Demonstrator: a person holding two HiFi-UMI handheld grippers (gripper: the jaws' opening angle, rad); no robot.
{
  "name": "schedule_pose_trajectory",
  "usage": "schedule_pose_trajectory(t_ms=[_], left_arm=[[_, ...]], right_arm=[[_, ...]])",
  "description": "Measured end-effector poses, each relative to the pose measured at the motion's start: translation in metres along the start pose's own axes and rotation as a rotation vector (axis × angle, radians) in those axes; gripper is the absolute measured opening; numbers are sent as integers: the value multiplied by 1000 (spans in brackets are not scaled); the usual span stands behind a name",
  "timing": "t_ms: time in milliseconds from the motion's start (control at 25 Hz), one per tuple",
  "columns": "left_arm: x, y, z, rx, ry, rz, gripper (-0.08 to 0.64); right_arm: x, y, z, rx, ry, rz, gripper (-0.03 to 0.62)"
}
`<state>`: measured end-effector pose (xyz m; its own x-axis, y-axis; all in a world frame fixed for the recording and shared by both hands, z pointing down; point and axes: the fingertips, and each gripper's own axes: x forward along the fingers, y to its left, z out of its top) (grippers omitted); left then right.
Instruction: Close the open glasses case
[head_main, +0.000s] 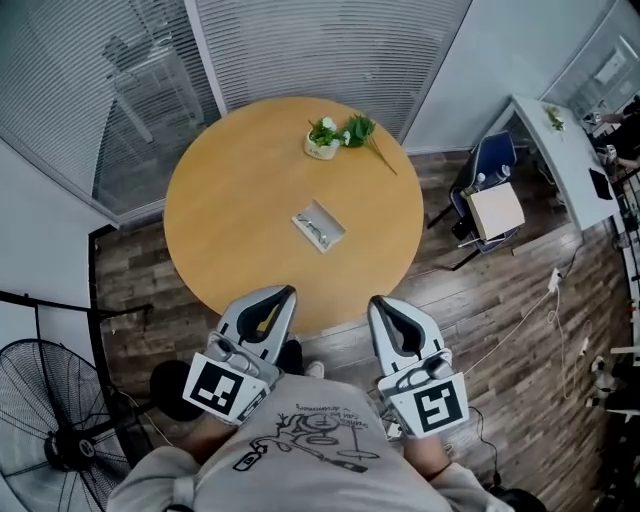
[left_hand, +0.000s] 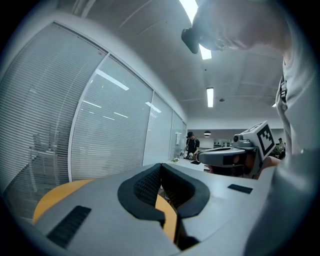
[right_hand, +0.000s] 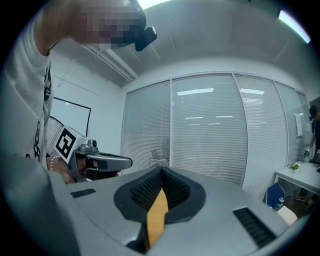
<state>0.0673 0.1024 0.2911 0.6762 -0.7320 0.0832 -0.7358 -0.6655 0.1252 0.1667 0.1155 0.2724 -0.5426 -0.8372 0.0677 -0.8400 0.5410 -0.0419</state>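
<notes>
My left claw (head_main: 288, 292) and right claw (head_main: 374, 301) are pinched shut, empty. The glasses case (head_main: 319, 227) lies well ahead on the counter (head_main: 220, 200); I'd reach slowly, then fold its lid.

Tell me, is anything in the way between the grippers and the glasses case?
Nothing visible is. Only bare table lies between the left gripper, the right gripper and the open glasses case in the middle. The small plant sits beyond the case, near the far edge.
</notes>
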Motion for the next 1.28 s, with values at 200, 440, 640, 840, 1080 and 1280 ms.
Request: schedule_pose_trajectory(t_ms=[200,440,640,840,1080,1280], left_arm=[[9,20,1,-5,1,-7,18],[24,47,7,-9,0,-16,18],[30,69,11,-10,-4,-24,18],[36,93,14,-13,-8,-31,18],[45,123,16,-19,-6,-36,18],[54,147,17,-23,-10,-44,18]], right_arm=[[22,-2,1,-2,4,-4,8],[52,-8,5,-5,10,-12,8],[75,-7,8,-10,8,-17,8],[98,-6,6,-30,45,-15,8],[130,-6,9,-34,45,-13,8],[157,-5,14,-42,10,-4,8]])
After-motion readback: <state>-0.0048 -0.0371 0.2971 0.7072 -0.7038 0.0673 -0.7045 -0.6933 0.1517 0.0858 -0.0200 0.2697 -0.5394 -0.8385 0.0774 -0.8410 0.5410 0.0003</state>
